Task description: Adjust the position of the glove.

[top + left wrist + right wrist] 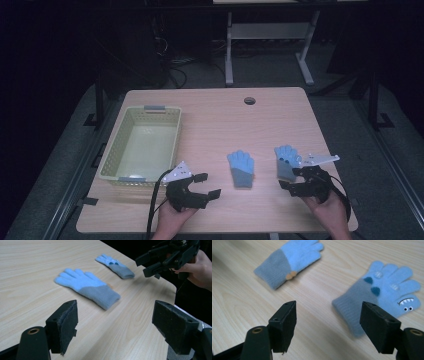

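Two small blue gloves with grey cuffs lie flat on the wooden table, fingers pointing away from me. The plain glove (241,169) (87,287) (289,257) is near the middle. The glove with a monster face (286,161) (115,265) (382,292) lies to its right. My right gripper (289,179) (328,322) (147,263) hovers just behind that glove's cuff, jaws open and nothing between the pads. My left gripper (209,184) (117,322) is open and empty, left of the plain glove and pointed toward it.
A pale yellow plastic basket (112,150) stands empty on the left of the table, just behind my left gripper. A round cable hole (249,100) sits near the far edge. The table's right edge runs close to my right hand.
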`<state>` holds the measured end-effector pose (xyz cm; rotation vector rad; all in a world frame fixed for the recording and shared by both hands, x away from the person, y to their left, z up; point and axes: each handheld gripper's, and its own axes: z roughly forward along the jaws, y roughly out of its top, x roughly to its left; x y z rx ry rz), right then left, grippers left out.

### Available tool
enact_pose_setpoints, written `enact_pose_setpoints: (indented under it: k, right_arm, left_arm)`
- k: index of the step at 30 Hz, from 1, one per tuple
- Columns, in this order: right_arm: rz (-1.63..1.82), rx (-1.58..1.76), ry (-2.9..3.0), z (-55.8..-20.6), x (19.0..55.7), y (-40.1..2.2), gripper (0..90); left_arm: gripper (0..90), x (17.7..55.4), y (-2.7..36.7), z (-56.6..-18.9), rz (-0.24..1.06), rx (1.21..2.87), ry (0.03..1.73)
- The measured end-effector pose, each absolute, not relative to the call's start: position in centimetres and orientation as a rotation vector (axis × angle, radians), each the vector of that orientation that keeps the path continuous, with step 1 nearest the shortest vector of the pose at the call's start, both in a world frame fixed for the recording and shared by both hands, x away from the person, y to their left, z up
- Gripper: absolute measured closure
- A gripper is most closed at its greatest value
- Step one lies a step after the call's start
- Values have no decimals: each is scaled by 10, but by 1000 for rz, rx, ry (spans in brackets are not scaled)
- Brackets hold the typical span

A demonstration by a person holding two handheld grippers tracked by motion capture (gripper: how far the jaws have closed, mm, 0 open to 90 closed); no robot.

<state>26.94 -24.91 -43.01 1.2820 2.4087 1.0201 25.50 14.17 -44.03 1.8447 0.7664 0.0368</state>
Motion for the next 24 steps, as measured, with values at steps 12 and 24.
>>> enact_pose_setpoints:
  k: [12,24]
  right_arm:
    - [958,1280,2461,-422,288,-244,275]
    - [925,1257,2479,-407,305,-242,267]
  left_arm:
    - [205,256,141,-441,34,1853,767]
    - [205,255,142,-443,17,1845,781]
